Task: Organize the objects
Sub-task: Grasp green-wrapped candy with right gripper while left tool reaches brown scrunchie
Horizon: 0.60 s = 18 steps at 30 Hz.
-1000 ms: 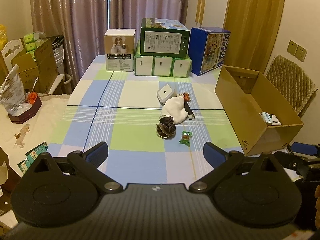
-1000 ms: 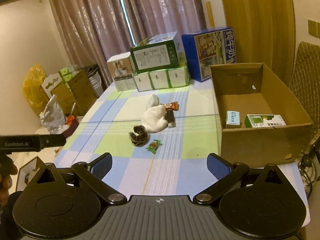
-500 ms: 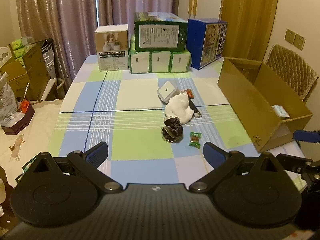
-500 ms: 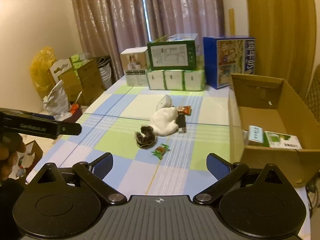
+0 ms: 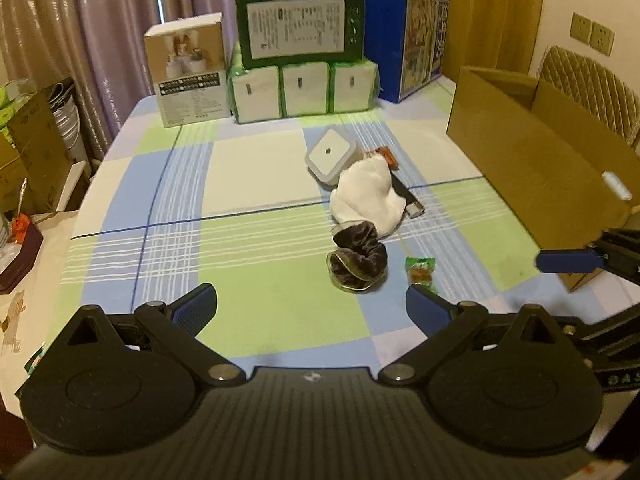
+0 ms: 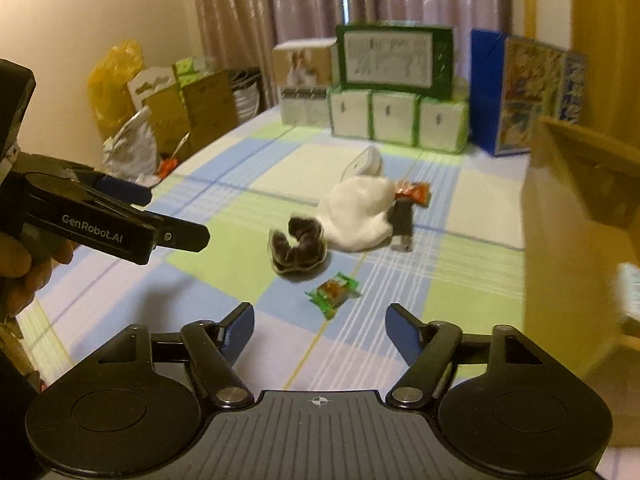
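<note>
in the left wrist view the left gripper sits low in the frame, fingers spread wide with nothing between them, over bare checked tablecloth. the left half of the cloth lies open out to the table's left edge, where stacked cartons stand beyond it. centre-right a small heap gathers: a white square container, a white cloth touching it, a dark scrunchie just below, and a green candy wrapper beside the scrunchie. an open strip of cloth separates the heap from the cardboard box along the right edge. boxes line the far edge.

in the right wrist view the right gripper is also spread and empty at lower centre, the green candy wrapper just ahead of its tips.
</note>
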{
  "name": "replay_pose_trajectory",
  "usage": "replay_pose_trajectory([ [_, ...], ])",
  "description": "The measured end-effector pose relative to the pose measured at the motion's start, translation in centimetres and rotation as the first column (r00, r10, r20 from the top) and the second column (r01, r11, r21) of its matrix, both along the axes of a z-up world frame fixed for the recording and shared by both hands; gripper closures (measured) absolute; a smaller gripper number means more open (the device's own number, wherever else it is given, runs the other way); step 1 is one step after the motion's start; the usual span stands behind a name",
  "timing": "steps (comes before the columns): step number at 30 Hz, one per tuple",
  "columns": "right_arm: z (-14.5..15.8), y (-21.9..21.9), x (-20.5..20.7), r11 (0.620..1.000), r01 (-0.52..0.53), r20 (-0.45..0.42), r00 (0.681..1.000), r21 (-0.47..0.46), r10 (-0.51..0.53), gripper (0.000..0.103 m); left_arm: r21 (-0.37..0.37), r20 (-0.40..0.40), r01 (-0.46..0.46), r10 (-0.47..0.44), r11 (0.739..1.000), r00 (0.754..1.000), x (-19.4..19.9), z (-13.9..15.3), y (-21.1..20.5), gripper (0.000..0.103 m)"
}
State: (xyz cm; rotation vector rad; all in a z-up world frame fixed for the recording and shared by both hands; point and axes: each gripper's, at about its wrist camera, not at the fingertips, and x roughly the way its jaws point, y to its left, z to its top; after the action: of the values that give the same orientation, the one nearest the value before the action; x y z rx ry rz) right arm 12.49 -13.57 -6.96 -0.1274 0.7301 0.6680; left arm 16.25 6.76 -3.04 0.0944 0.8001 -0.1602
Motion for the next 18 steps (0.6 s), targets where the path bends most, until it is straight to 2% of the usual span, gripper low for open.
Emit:
replay_pose_trajectory([
  [3, -1.6, 0.5, 1.5, 1.000, -0.020, -0.007, 1.000, -0.023, 0.020, 0.039, 0.007, -0.030, 0.029, -0.029, 1.000, 0.999, 1.0, -1.4, -0.2, 0.005],
  [7, -2.8, 1.4, 3.3, 0.996, -0.055, 0.006, 0.998, -0.070, 0.056, 0.043, 0.049, -0.029, 0.065, -0.064, 0.997, 0.998, 2.1, -2.2, -0.6, 0.008],
  [12, -4.2, 3.1, 5.0, 0.978, -0.149, 0.038, 0.987, -0.148, 0.156, 0.044, 0.076, -0.049, 0.101, -0.097, 0.992, 0.994, 3.7, -3.0, -1.0, 0.009],
  [18, -6.0, 3.9, 7.2, 0.959, -0.180, 0.041, 0.980, -0.218, 0.193, 0.044, 0.145, -0.064, 0.115, -0.107, 0.983, 0.992, 4.8, -3.7, -1.4, 0.010],
])
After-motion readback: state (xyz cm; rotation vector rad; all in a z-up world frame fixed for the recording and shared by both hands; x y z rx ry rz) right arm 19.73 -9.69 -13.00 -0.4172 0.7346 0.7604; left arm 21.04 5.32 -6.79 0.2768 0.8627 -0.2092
